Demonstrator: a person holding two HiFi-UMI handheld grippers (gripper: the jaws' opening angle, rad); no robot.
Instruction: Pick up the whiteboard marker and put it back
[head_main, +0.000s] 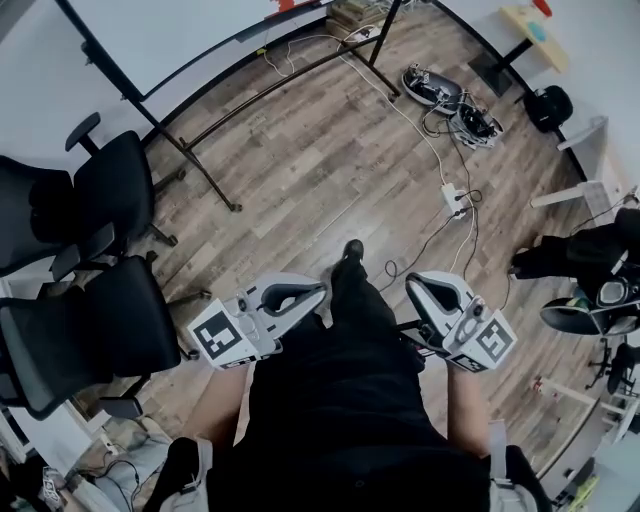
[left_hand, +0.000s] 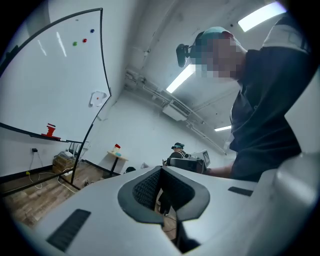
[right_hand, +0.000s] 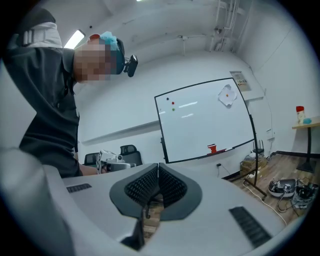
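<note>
Left gripper (left_hand: 161, 172) and right gripper (right_hand: 158, 167), fingers (right_hand: 172, 186) together, empty, well apart from whiteboard ledge (right_hand: 235, 146).

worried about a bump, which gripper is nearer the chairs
Left. The left gripper sits just right of the chairs; the right gripper is farther right, beyond the legs.

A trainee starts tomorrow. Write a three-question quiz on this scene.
1. True or false: the right gripper holds a marker.
2. The floor is: A) wood planks, B) carpet, C) tile.
3. Fill in: the red thing sits at the whiteboard's ___ edge.
Key: 1 false, its jaws are shut and empty. 2 A. 3 bottom.
</note>
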